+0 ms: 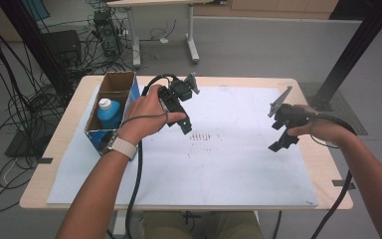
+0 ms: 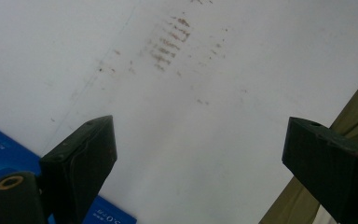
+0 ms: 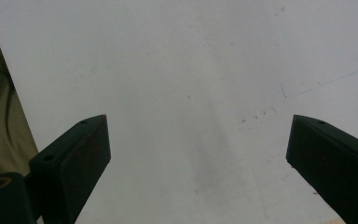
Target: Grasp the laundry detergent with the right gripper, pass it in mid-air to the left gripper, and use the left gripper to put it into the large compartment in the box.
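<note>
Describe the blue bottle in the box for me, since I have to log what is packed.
The bottle is blue, plastic by its look, with a white cap. It stands upright in the near compartment of an open cardboard box with blue printed sides, at the table's left edge. Only its cap and shoulders show above the box walls. The left gripper is beside the box, apart from the bottle.

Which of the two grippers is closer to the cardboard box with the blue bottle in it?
The left gripper. It hovers right beside the cardboard box holding the blue bottle, while the right gripper is far across the white sheet.
</note>
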{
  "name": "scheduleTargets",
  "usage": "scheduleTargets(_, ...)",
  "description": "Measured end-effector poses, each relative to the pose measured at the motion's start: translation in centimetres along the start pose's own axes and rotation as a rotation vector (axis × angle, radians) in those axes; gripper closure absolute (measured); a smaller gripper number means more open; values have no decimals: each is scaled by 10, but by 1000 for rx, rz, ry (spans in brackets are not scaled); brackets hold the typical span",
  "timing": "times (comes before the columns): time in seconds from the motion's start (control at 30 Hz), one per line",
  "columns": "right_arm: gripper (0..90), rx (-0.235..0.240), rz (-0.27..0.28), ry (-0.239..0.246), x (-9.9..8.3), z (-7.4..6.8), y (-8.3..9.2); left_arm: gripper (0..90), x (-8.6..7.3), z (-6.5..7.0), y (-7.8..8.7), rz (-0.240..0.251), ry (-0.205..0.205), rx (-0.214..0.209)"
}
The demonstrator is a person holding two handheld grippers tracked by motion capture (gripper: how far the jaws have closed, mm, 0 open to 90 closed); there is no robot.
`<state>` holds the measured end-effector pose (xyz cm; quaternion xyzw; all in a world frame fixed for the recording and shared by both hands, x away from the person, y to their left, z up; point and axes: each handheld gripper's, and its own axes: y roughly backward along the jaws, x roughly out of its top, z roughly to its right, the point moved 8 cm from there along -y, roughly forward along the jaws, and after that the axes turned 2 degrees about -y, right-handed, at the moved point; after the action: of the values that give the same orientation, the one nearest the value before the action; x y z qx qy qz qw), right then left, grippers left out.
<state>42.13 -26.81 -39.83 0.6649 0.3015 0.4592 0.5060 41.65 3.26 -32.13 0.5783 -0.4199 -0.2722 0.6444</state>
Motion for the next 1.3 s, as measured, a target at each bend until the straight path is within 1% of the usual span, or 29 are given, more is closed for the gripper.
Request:
scheduleTargets(0.27, 62, -11, 12, -3, 1, 1, 3, 102, 2, 1, -1, 1, -11, 0)
scheduleTargets(0.47, 62, -12, 5, -11, -2, 0, 1, 103, 3, 4, -3, 9, -26, -4)
scheduleTargets(0.67, 62, -17, 12, -4, 0, 0, 2, 102, 3, 5, -3, 14, -31, 0)
scheduleTargets(0.93, 60, -22, 22, -7, 0, 1, 1, 103, 2, 7, -8, 14, -28, -10)
scheduleTargets(1.3, 60, -23, 22, -4, 0, 1, 0, 103, 1, 8, -8, 16, -22, -9)
